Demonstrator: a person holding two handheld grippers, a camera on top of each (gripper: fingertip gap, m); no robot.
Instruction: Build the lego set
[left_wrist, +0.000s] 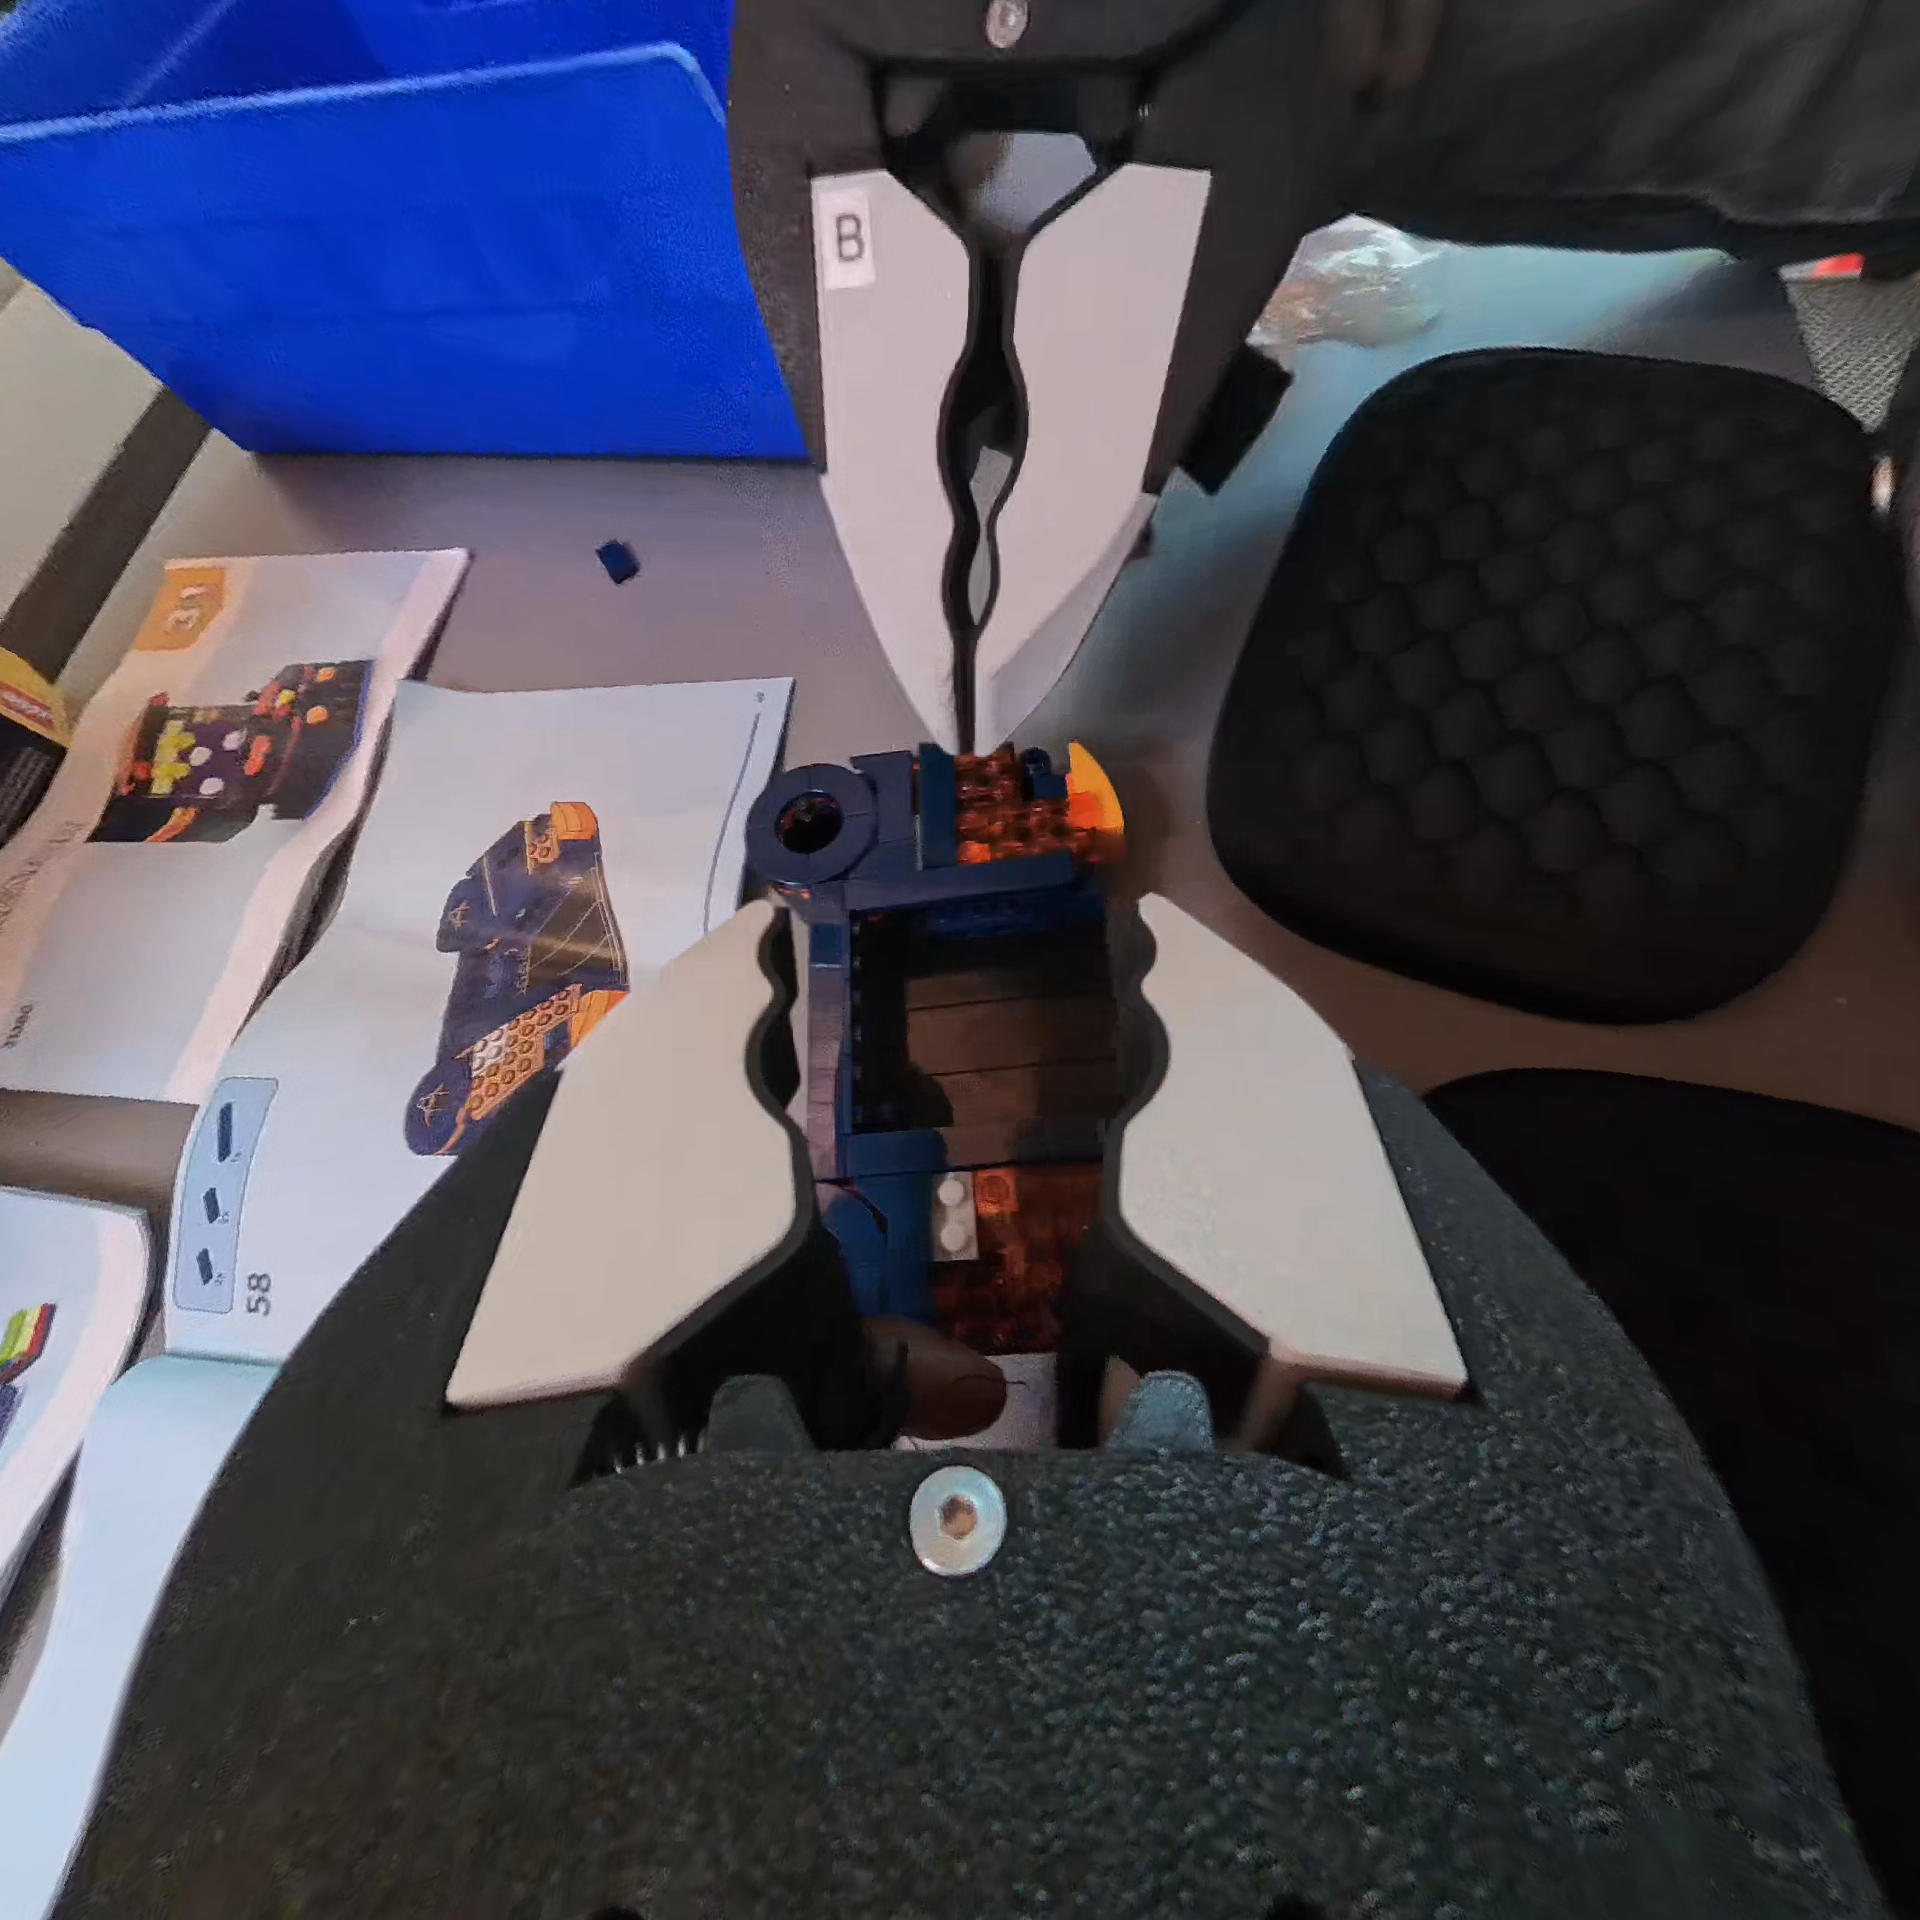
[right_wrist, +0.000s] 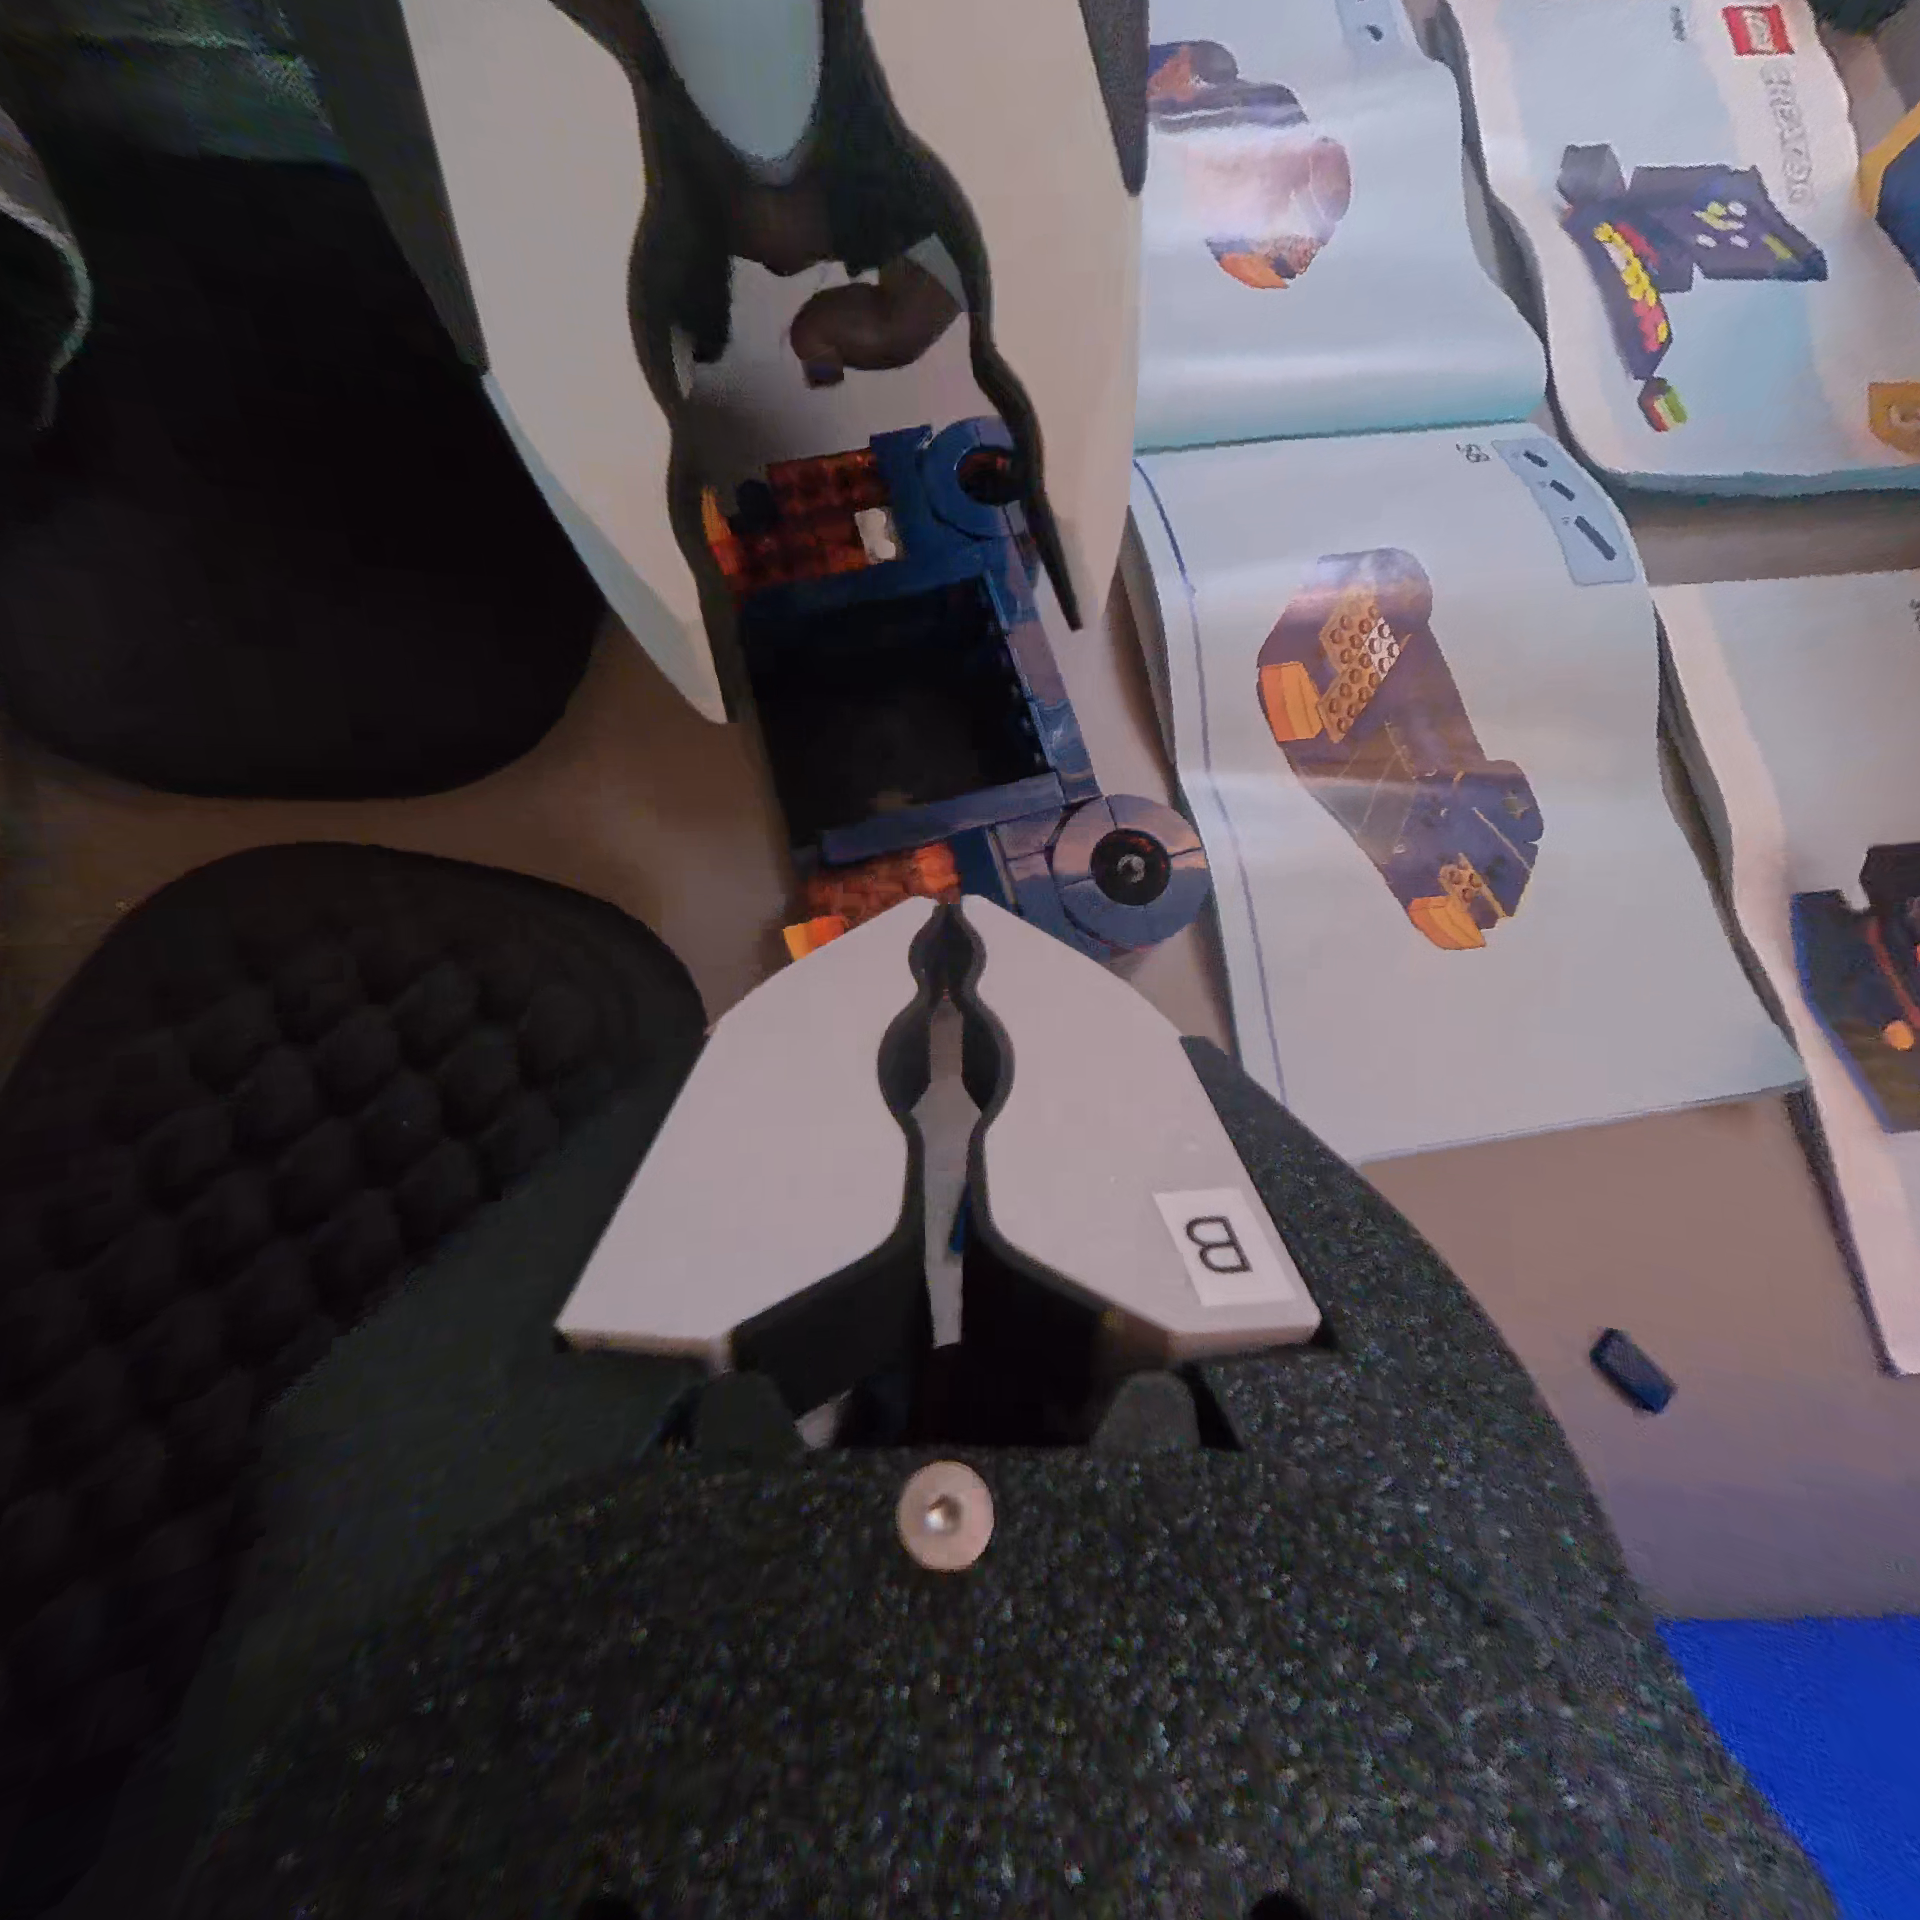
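Note:
A dark blue and orange lego model (left_wrist: 987, 1039) sits between the fingers of my left gripper (left_wrist: 956, 935), which is shut on its two long sides just above the table. My right gripper (left_wrist: 961, 732) comes in from the far side, shut, with its tips touching the model's orange studded end (left_wrist: 1023, 816). In the right wrist view my right gripper (right_wrist: 945, 914) is shut at the near end of the model (right_wrist: 894, 707), beside a round dark blue part (right_wrist: 1127, 862). I cannot tell whether anything is pinched between its tips. The left gripper (right_wrist: 894, 665) clasps the model beyond.
An open instruction booklet (left_wrist: 520, 935) (right_wrist: 1403, 779) lies beside the model, with more booklets near it. A small loose dark blue piece (left_wrist: 618, 561) (right_wrist: 1633, 1371) lies on the table. A blue bin (left_wrist: 395, 260) stands behind. A black padded cushion (left_wrist: 1558, 675) (right_wrist: 312, 1143) is on the other side. The right tips stand about 15 centimetres off the small loose dark blue piece (left_wrist: 618, 561). Look for it in the right wrist view (right_wrist: 1618, 1370) too.

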